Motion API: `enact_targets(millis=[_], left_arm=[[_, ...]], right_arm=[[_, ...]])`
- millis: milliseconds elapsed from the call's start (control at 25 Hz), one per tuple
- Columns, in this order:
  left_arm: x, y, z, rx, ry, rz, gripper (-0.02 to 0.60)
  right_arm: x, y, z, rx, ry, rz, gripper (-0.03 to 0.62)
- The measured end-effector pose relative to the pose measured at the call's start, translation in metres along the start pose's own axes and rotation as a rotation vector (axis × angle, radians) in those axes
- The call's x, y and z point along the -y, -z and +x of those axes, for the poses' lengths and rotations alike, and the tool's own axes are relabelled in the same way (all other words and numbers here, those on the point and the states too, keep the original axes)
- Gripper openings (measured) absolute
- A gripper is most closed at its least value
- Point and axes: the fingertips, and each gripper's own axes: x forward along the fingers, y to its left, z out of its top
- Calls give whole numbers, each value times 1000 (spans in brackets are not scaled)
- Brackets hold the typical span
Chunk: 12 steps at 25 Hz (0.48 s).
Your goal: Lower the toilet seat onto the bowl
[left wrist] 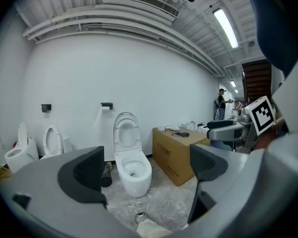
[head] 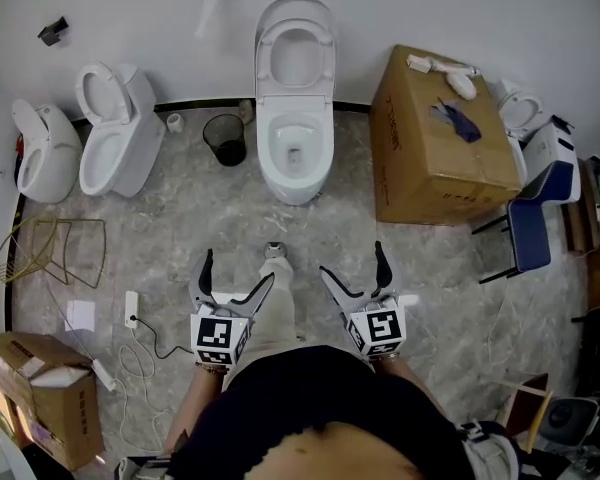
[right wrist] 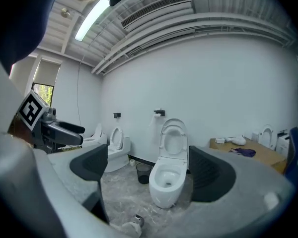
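A white toilet (head: 295,148) stands against the far wall, its seat (head: 295,53) raised upright against the lid. The same toilet (left wrist: 133,170) fills the middle of the left gripper view with the seat (left wrist: 125,130) up, and in the right gripper view the toilet (right wrist: 166,182) and seat (right wrist: 173,142) appear likewise. My left gripper (head: 236,273) and right gripper (head: 352,265) hang open near my body, well short of the toilet, nothing between their jaws.
A large cardboard box (head: 435,143) stands right of the toilet, a black bin (head: 225,138) to its left. Two more toilets (head: 115,128) line the left wall. A blue chair (head: 535,223), a wire rack (head: 50,248), a power strip (head: 131,308) and a floor box (head: 45,393) lie around.
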Motion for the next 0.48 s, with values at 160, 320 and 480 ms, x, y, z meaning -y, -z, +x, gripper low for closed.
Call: enact_targets(millis=[160, 320, 480], left_arm=[[-27, -20, 41, 18, 7, 30, 510], [-59, -43, 86, 37, 22, 38, 510], [-92, -68, 127, 48, 13, 41, 510]], right_arm=[[30, -17, 45, 32, 38, 46, 503], [52, -38, 101, 35, 46, 24, 503], [76, -53, 151, 33, 66, 26, 503]])
